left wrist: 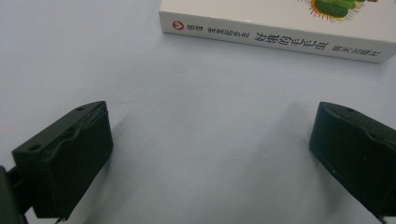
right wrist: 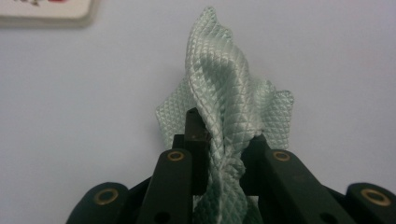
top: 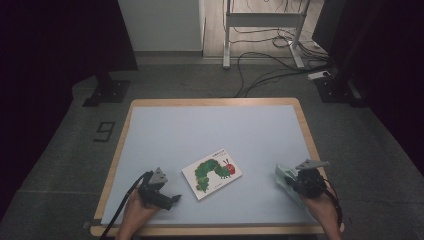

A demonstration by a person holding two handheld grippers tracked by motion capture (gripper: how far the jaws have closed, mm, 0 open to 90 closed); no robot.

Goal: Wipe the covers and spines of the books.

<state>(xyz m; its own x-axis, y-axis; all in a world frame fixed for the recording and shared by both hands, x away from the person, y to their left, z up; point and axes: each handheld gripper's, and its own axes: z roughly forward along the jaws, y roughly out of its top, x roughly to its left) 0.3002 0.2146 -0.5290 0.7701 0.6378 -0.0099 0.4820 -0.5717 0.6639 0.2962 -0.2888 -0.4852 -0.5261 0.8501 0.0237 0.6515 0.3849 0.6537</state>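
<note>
R gripper (right wrist: 224, 140) at approx 4 o'clock on worktop (top: 210, 125), fingers clamped on pale green mesh cloth (right wrist: 224, 93), bunched upright. L gripper (left wrist: 210, 154) at 7 o'clock, fingers wide apart, nothing between. Caterpillar book (top: 212, 173) flat near centre, approx 6 o'clock.

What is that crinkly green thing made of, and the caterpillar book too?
The pale green, waffle-textured cloth looks like soft woven fabric: a diamond grid covers it, and it folds limply where the right tongs pinch it. The white caterpillar picture book seems to be smooth, stiff card: its thick spine keeps straight, crisp edges.
</note>
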